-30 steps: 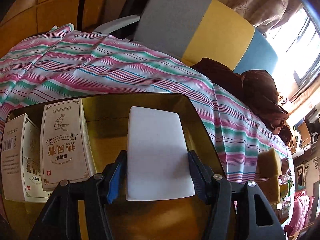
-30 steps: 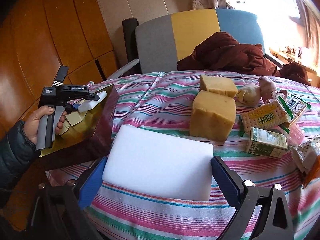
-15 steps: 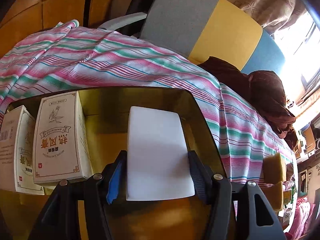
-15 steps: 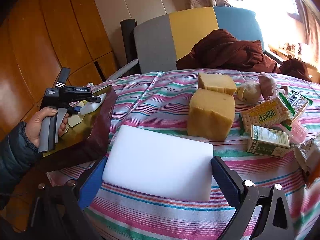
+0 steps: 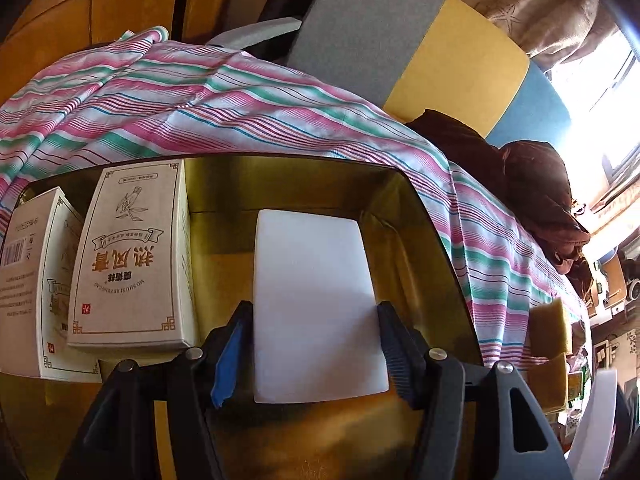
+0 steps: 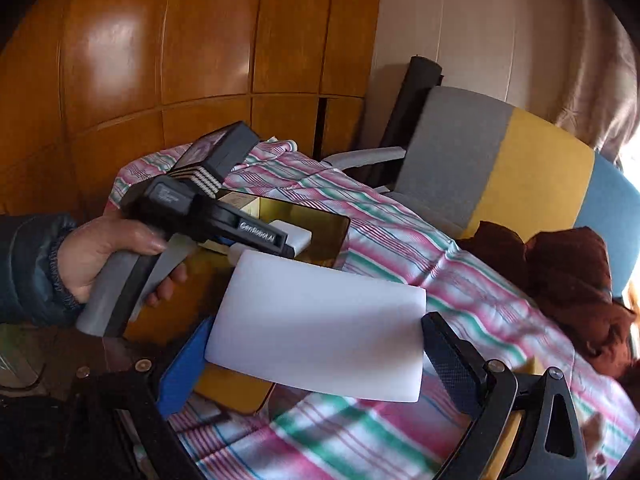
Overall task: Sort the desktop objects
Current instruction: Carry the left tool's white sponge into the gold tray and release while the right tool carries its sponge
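Observation:
My left gripper [image 5: 316,320] is shut on a white foam block [image 5: 316,300] and holds it low inside the gold-lined box [image 5: 432,248]. Two cream cartons [image 5: 132,264] stand at the box's left side. In the right wrist view a hand grips the left gripper [image 6: 294,242] over the same box [image 6: 320,224]. My right gripper [image 6: 316,344] is shut on a second, wider white foam block [image 6: 320,328], lifted above the striped cloth near the box's corner.
A pink, green and white striped cloth [image 5: 200,92] covers the table. A grey, yellow and blue chair [image 6: 500,160] stands behind it with brown clothing [image 6: 568,272] draped over. Yellow sponges [image 5: 552,324] lie far right on the table. Wooden panelling [image 6: 160,60] is at the left.
My right gripper lifted its foam block off the cloth and swung left toward the box. My left gripper pushed its block a little deeper into the box.

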